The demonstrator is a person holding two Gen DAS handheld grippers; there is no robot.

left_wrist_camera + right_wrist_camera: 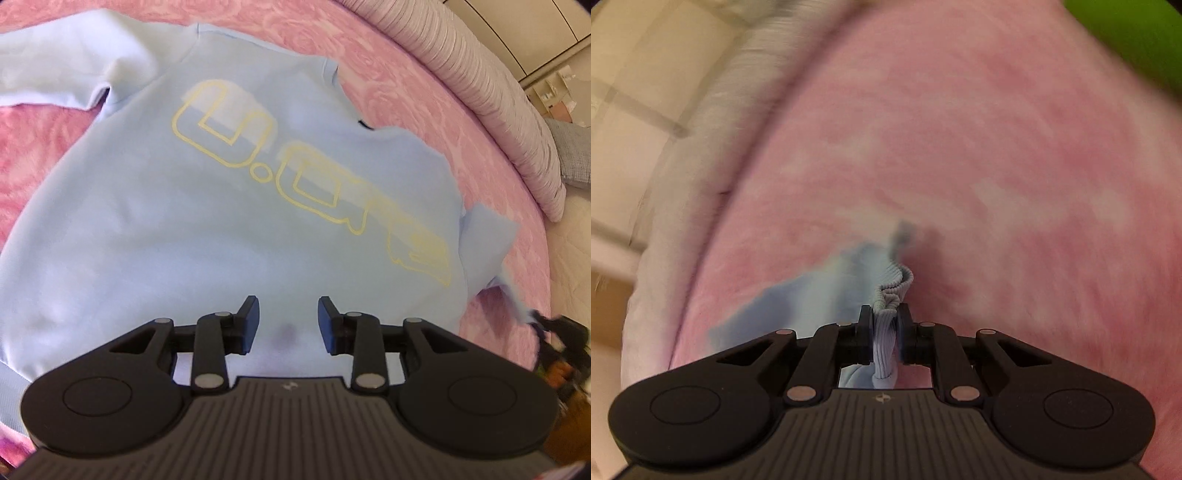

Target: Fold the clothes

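The right gripper (885, 328) has its jaws closed tight on a bunched ribbed cuff (892, 291), the knit pinched between the two pads and puckering out beyond them; more pale blue cloth trails away to the left and beneath the tool. The left gripper (288, 325) has its jaws parted with nothing between them; they hover above the lower front of the sweatshirt (177, 221), and whether the tips touch the cloth cannot be told. The sweatshirt lies front up on the pink bedspread (44, 155), its body spread mostly flat, yellow outlined lettering (303, 173) running across the chest. One sleeve (55, 62) lies extended toward the upper left of the left wrist view. At the right edge a short stretch of the other sleeve (487, 240) shows, ending near a dark blurred shape that may be the right tool; this cannot be confirmed. A pale ribbed border (491, 92) runs round the bed edge, with cupboards beyond. The right wrist view is heavily smeared. Assessment: the task is at an early stage. The garment appears laid out and no fold is visible on the body. The cuff hold suggests the first sleeve fold is in hand. Both sleeves and the body folds remain outstanding.
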